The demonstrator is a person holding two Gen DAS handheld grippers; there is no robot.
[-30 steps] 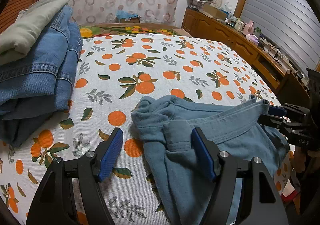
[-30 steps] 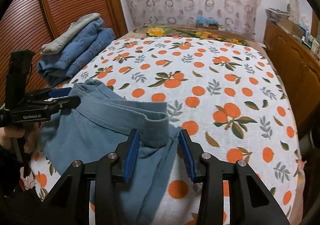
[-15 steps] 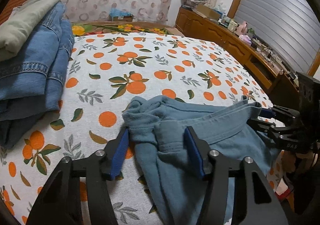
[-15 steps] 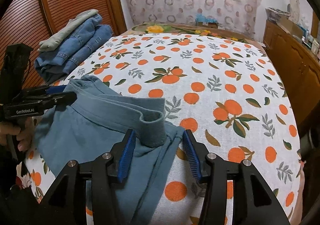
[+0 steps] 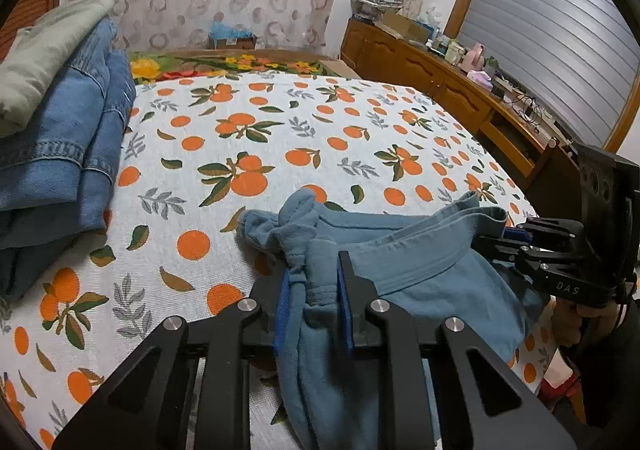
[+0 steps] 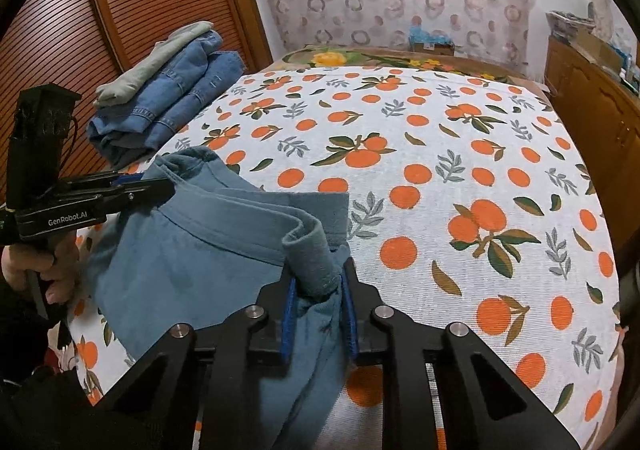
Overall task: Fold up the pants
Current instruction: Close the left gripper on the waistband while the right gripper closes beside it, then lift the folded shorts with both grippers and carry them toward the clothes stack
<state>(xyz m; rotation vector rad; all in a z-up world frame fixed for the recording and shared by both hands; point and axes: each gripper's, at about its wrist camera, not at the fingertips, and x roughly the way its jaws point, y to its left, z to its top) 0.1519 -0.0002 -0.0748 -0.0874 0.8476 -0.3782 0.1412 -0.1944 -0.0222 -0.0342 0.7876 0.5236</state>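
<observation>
Left gripper (image 5: 312, 290) now clamping the pants (image 5: 420, 270) waistband, open a second ago, right gripper (image 6: 318, 290) likewise pinching the opposite end, both previously wide, bedspread (image 6: 440, 170) unchanged

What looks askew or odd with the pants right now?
The teal-blue cotton pants are bunched, not flat: the waistband end at the left hand-held gripper is crumpled into a knot-like wad, and the end at the right hand-held gripper is rolled over. Nothing looks damaged.
</observation>
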